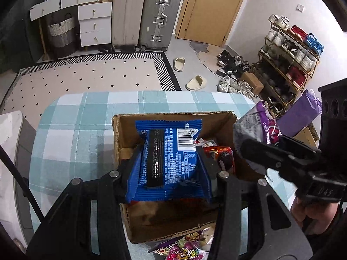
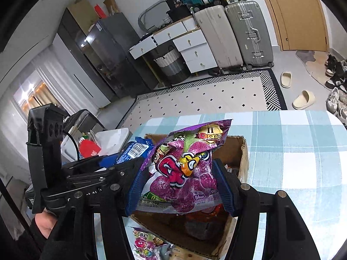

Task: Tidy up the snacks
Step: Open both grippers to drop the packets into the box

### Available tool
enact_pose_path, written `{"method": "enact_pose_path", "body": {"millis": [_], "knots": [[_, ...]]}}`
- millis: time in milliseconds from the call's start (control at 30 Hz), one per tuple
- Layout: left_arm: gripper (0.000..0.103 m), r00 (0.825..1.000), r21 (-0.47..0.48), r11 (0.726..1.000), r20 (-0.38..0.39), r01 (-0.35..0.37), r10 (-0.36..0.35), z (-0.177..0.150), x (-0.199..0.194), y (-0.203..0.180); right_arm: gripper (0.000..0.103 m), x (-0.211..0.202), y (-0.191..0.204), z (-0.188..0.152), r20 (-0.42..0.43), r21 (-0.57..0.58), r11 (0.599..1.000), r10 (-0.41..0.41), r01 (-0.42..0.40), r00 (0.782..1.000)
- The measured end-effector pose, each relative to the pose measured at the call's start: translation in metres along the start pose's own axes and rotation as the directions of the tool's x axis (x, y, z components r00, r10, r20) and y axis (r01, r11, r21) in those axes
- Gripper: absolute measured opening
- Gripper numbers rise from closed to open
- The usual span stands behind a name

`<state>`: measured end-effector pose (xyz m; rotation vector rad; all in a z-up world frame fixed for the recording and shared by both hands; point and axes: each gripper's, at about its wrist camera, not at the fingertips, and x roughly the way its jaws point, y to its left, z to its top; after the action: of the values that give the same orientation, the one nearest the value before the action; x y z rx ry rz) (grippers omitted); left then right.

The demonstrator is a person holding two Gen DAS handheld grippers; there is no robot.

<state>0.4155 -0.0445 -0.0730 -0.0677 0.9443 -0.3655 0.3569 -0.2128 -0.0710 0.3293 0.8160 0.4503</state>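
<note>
Two packets are on their way into the box (image 1: 173, 225) at once, so the step in hand looks like the drop-off part of sorting the snacks. The left gripper (image 1: 167, 162) is clamped on a blue packet (image 1: 169, 160), its pads pressing the packet's two sides, and the packet hangs over the open box with its printed seam facing the camera. The right gripper (image 2: 180, 184) is clamped on a purple packet (image 2: 184, 169), wider and crinkled, squeezed between blue-faced pads and held above the same box from the other side; in the left view it shows at the box's right rim. The box stands on a checked tabletop (image 1: 71, 138), and at least one red packet (image 1: 223, 158) already lies inside. Another bright packet (image 1: 184, 251) lies on the tabletop just outside the box's near wall, so the task seems only partly done. The next move calls for bringing each packet low enough into the box and then parting the jaws, one gripper after the other or with care that the two do not knock together over the narrow opening. How deep the blue packet already sits I cannot tell, since the gripper hides the box floor below it.
</note>
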Motion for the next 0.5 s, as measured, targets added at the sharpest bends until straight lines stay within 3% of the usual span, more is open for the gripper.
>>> {"method": "enact_pose_path", "body": {"millis": [167, 400, 500], "knots": [[0.044, 1.000, -0.015, 1.000, -0.011, -0.016, 0.016, 0.001, 0.002, 0.002, 0.062, 0.007, 0.004, -0.004, -0.024, -0.023, 1.000, -0.013, 0.012, 1.000], [0.057, 0.998, -0.040, 0.999, -0.056, -0.019, 0.017, -0.001, 0.005, 0.009, 0.062, 0.016, 0.006, -0.008, -0.051, -0.039, 0.998, -0.043, 0.041, 0.998], [0.058, 0.998, -0.044, 0.999, -0.057, -0.023, 0.020, -0.004, 0.003, 0.012, 0.063, 0.019, 0.006, -0.009, -0.063, -0.044, 0.998, -0.053, 0.050, 0.997]]}}
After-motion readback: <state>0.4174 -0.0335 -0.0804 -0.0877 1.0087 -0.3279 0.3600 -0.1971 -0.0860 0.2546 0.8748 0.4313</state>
